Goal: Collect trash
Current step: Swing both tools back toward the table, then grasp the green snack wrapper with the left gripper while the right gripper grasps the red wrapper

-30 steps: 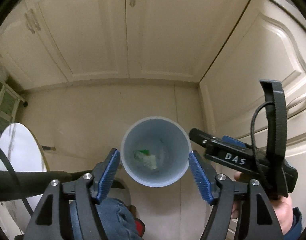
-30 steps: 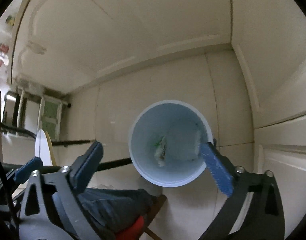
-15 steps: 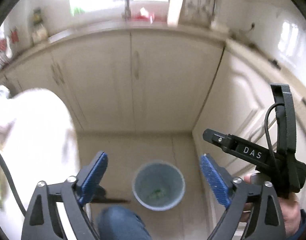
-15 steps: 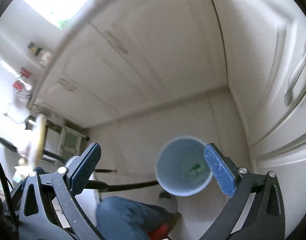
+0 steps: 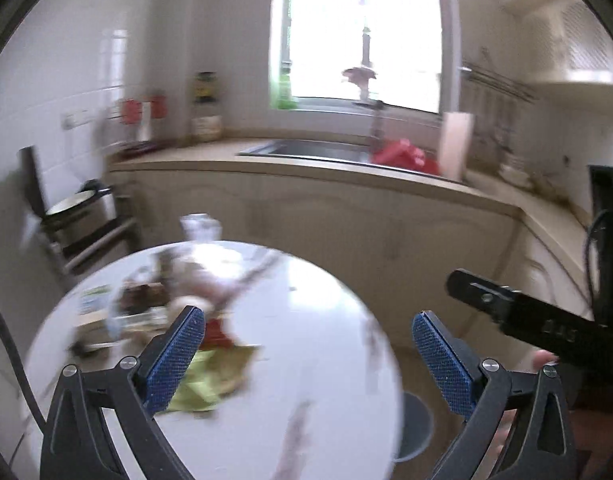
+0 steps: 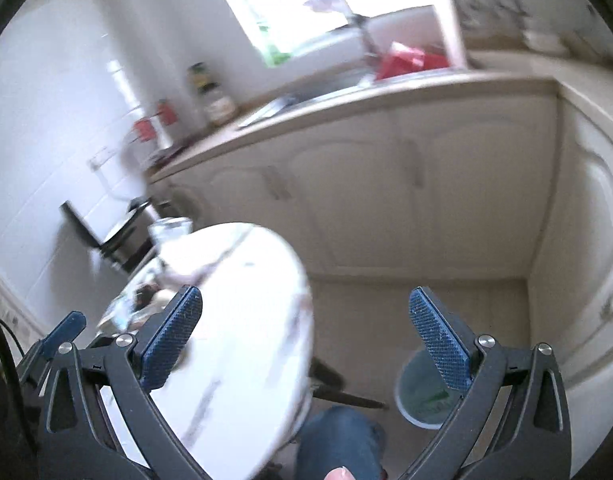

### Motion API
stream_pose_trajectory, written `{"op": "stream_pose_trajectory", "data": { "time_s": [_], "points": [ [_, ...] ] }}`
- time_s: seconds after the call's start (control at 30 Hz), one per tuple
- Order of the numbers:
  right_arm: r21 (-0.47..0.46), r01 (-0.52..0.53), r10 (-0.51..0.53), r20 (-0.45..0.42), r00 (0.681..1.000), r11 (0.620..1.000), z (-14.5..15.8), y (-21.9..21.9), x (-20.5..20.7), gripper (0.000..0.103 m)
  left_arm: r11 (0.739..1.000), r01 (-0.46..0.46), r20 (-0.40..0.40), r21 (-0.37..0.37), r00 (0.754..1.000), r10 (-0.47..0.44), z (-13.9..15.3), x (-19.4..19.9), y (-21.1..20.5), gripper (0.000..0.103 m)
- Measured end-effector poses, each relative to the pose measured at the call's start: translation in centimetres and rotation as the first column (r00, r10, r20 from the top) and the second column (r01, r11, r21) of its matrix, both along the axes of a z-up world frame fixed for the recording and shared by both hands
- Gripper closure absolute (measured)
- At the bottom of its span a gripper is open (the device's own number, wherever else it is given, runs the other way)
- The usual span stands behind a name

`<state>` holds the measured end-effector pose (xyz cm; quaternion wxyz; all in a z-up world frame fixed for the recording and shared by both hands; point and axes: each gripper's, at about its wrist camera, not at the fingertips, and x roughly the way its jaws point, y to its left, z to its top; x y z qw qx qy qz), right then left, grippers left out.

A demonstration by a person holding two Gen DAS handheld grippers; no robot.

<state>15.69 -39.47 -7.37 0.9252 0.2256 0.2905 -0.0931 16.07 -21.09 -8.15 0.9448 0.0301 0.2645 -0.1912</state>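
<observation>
Window (image 5: 362, 36): bright, on the far wall above the counter.
Sink (image 5: 306, 151): steel, set in the far counter below the window.
Red item (image 5: 404, 157): at the right end of the sink, blurred.
Cutting board (image 5: 455, 145): pale, upright, just right of the red item.
Jar (image 5: 205, 106): on the counter's left end, near two red hanging things (image 5: 142, 109).
Cabinet doors (image 6: 386, 200): cream, panelled, under the counter.
Round table (image 5: 314, 344): white, marbled, near left.
Chair (image 5: 66, 216): dark, far left by the tiled wall.
</observation>
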Motion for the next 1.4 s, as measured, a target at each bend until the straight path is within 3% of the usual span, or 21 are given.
{"op": "stream_pose_trajectory", "data": {
  "time_s": [0.13, 0.17, 0.33, 0.53, 0.9, 1.03, 1.13, 1.33, 1.4],
  "points": [
    [-0.044, -0.088, 0.088, 0.013, 0.996, 0.995, 1.5, 5.5, 2.1, 0.000, 0.993, -0.116, 0.003, -0.001, 0.993, 0.116, -0.1, -1.5, 4.0, 0.001],
    [-0.052, -0.104, 0.104, 0.013, 0.994, 0.993, 1.6, 6.5, 2.6, 0.000, 0.991, -0.134, 0.005, -0.001, 0.991, 0.134, 0.8, -3.4, 6.3, 0.001],
    [-0.109, -0.194, 0.194, -0.007, 0.981, 0.975, 2.0, 11.8, 4.5, 0.000, 0.965, -0.261, -0.018, 0.003, 0.965, 0.261, 2.2, -4.1, 12.4, 0.001],
    [-0.150, -0.256, 0.248, -0.071, 0.966, 0.955, 0.7, 15.4, 6.5, 0.000, 0.943, -0.334, -0.057, 0.002, 0.941, 0.333, 3.4, -4.6, 15.5, 0.001],
    [-0.153, -0.307, 0.261, -0.263, 0.929, 0.939, -5.2, 15.5, 10.6, 0.000, 0.966, -0.258, -0.220, 0.007, 0.942, 0.253, 1.0, -2.2, 13.6, 0.001],
    [-0.146, -0.347, 0.288, -0.319, 0.903, 0.927, -7.3, 15.1, 12.1, 0.007, 0.976, -0.220, -0.272, 0.013, 0.938, 0.215, -0.4, 0.1, 12.0, 0.001],
    [-0.132, -0.377, 0.316, -0.338, 0.886, 0.917, -8.4, 14.8, 13.0, 0.015, 0.981, -0.196, -0.307, 0.018, 0.932, 0.192, -1.8, 2.2, 10.8, 0.001],
    [-0.117, -0.387, 0.330, -0.337, 0.881, 0.914, -8.8, 13.4, 13.9, 0.017, 0.982, -0.185, -0.361, 0.036, 0.914, 0.185, -4.3, 6.2, 9.0, 0.001],
    [-0.115, -0.385, 0.326, -0.344, 0.880, 0.916, -8.9, 12.9, 14.2, 0.018, 0.982, -0.185, -0.375, 0.042, 0.908, 0.187, -4.8, 7.0, 9.2, 0.007]
  ]
}}
